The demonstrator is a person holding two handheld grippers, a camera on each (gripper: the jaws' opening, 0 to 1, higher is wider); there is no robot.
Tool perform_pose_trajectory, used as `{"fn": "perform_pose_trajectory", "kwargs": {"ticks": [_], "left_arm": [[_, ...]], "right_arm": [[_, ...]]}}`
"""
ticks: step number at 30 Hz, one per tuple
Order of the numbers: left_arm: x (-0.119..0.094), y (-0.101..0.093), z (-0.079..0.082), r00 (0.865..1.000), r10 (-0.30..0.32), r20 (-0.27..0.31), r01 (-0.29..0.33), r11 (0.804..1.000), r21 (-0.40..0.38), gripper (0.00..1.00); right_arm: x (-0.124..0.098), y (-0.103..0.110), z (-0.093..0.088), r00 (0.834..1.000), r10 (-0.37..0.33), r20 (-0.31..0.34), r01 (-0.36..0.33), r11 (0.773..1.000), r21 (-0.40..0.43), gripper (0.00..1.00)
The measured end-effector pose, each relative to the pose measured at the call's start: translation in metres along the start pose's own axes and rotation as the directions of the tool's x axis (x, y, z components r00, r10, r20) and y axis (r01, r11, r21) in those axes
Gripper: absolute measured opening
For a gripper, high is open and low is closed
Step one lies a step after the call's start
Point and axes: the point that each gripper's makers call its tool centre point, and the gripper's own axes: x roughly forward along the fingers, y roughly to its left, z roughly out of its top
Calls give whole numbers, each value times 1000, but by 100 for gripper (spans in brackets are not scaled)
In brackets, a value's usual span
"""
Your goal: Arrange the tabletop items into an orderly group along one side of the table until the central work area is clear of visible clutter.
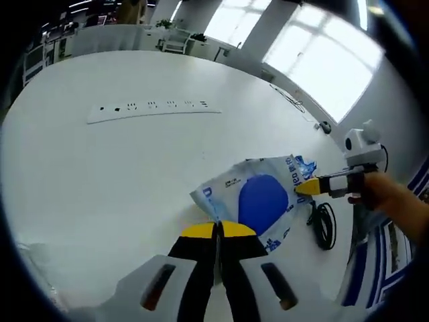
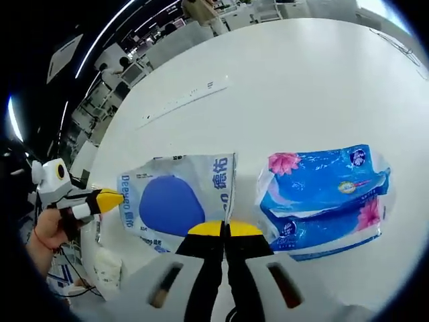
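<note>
Right gripper view: both grippers' fingers (image 2: 225, 229) pinch opposite edges of a blue-printed tissue pack (image 2: 177, 201) on the white bench (image 2: 301, 80). A second tissue pack (image 2: 325, 198) with pink flowers lies beside it; lettering unreadable.

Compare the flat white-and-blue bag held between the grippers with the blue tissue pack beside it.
The white-and-blue bag looks flat and limp; the tissue pack is plump and full. The bag is mostly white with one big blue oval; the pack is blue with pink flowers. Both grippers pinch the bag's edges; nothing touches the pack. Both are printed plastic wrappers on the white table.
</note>
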Motion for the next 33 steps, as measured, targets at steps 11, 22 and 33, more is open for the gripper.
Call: {"fn": "perform_pose_trajectory", "kwargs": {"ticks": [11, 22, 33], "left_arm": [[4, 3, -1, 1000, -8, 10, 8, 999, -40, 0], [4, 6, -5, 1000, -11, 17, 12, 997, -72, 0], [4, 7, -5, 999, -12, 32, 15, 995, -97, 0]], "right_arm": [[2, -2, 0, 1000, -14, 0, 14, 1000, -8, 0], [-1, 0, -1, 1000, -16, 11, 17, 1000, -23, 4], [-3, 7, 3, 1000, -12, 22, 13, 998, -59, 10]]}}
